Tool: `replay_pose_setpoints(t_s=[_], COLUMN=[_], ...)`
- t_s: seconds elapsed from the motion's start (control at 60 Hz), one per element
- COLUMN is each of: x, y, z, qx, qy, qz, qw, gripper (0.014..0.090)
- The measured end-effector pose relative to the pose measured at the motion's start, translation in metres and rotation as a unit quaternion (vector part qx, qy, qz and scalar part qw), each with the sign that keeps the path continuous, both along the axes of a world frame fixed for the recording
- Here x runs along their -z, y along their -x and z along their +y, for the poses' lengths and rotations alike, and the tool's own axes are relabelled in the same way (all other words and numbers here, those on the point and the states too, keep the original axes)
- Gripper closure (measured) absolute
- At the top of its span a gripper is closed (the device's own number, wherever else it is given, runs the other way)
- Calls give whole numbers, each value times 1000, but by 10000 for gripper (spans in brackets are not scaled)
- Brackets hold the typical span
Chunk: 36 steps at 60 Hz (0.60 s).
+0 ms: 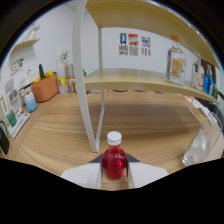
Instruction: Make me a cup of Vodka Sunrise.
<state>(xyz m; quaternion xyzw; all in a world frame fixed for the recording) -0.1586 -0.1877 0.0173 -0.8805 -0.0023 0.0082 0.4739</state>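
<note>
A small bottle of red liquid [114, 160] with a white cap sits between my gripper's [114, 172] two pale fingers [85, 175], which press on its sides. The bottle is upright and appears lifted above the wooden table [150, 125]. A clear glass cup [196, 149] stands on the table to the right, beyond the fingers. On the wooden shelf [145, 80] farther back stands a clear spirit bottle [176, 62] with a cork-coloured top, with other bottles [202, 75] to its right.
A white shelf post [86, 90] rises from the table just ahead and left of the fingers. At the far left stand an orange pot [45, 87], a light blue cup [31, 102] and several small jars. Posters [135, 44] hang on the back wall.
</note>
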Motion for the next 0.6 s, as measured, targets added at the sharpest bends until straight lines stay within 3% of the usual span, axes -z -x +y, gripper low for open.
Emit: replay_pose_setpoints(t_s=[0.217, 0.317, 0.433, 0.6], x=[2, -6, -33, -102], y=[3, 8, 14, -2], z=[-5, -13, -30, -57], qx=[-16, -37, -64, -70], qy=[4, -3, -11, -55], qz=[-11, -7, 11, 14], qw=[1000, 999, 998, 996], gripper=[675, 544, 198, 185])
